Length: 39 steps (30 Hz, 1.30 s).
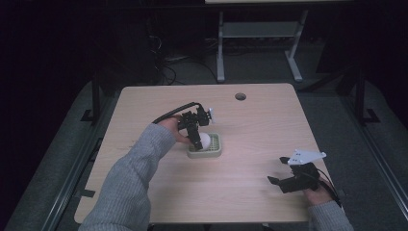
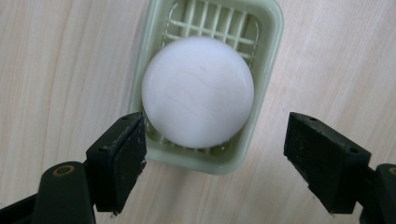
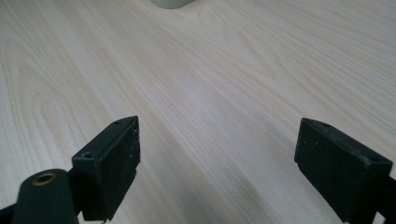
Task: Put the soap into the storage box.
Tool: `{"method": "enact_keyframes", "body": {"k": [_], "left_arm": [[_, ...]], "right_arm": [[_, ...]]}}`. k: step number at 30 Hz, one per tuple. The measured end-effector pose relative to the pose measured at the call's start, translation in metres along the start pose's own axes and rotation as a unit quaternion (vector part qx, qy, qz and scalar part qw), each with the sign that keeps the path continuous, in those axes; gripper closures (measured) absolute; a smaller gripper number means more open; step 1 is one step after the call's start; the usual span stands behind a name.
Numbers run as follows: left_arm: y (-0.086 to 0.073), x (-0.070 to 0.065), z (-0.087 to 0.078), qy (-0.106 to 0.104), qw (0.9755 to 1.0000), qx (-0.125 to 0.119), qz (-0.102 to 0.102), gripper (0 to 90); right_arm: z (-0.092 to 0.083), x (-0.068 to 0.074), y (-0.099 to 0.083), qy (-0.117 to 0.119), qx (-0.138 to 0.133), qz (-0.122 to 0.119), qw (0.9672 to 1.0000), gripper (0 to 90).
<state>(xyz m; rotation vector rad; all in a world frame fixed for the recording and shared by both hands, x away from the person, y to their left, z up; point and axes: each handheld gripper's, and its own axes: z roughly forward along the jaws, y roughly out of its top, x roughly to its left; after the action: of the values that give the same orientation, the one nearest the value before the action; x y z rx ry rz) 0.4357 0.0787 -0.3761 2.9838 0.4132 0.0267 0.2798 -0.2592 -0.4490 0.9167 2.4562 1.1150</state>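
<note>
Near the middle of the pale wood-grain worktop (image 1: 269, 120), a round white bar of soap (image 2: 198, 91) is seen lying in a pale green slatted plastic soap dish (image 2: 268, 70), its lower edge overhanging the near rim of the grid a little. The left claw (image 2: 215, 161) is held directly above the dish with its jaws spread wide; the soap sits between and just beyond them, with no contact visible on either side, although one jaw stands very close to the dish's rim. In the high view the same left claw (image 1: 197, 140) is pointed steeply down at the dish. The step in hand is judged to be either the approach for a grasp or the moment beside a release; which of the two cannot be told. If a grasp is intended, the claw would need to be lowered until the jaws flank the widest part of the soap, clear of the dish walls, and then closed gently, since a smooth rounded bar may be expected to slip. The right claw (image 1: 287, 180) is rested well apart near the worktop's right edge, jaws likewise spread and nothing between them but bare wood.
</note>
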Motion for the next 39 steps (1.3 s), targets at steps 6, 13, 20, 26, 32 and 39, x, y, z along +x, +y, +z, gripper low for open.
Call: {"method": "enact_keyframes", "body": {"k": [6,13,20,26,32,39], "left_arm": [[-0.007,-0.007,-0.006,0.003,1.0,-0.009,0.0,21.2],[-0.012,-0.013,-0.009,0.004,0.9999,-0.012,0.003,21.2],[-0.018,-0.018,-0.01,0.004,0.9999,-0.016,0.001,21.6],[-0.024,-0.021,-0.009,0.004,0.9999,-0.017,0.001,21.6],[-0.026,-0.023,-0.009,0.002,0.9999,-0.014,0.001,21.7],[-0.029,-0.029,-0.01,0.001,0.9998,-0.019,0.005,21.7]], "right_arm": [[0.0,0.0,0.0,-0.001,0.0,0.001,1.0,13.6],[0.0,0.0,0.0,-0.002,0.003,0.001,1.0,13.6],[0.0,0.0,0.0,-0.003,0.002,0.001,1.0,13.6],[0.001,0.0,0.0,-0.003,0.003,0.0,1.0,13.6],[0.001,0.0,0.0,-0.004,0.004,-0.001,1.0,13.6],[0.0,0.0,0.0,-0.004,0.004,0.003,1.0,13.6]]}}
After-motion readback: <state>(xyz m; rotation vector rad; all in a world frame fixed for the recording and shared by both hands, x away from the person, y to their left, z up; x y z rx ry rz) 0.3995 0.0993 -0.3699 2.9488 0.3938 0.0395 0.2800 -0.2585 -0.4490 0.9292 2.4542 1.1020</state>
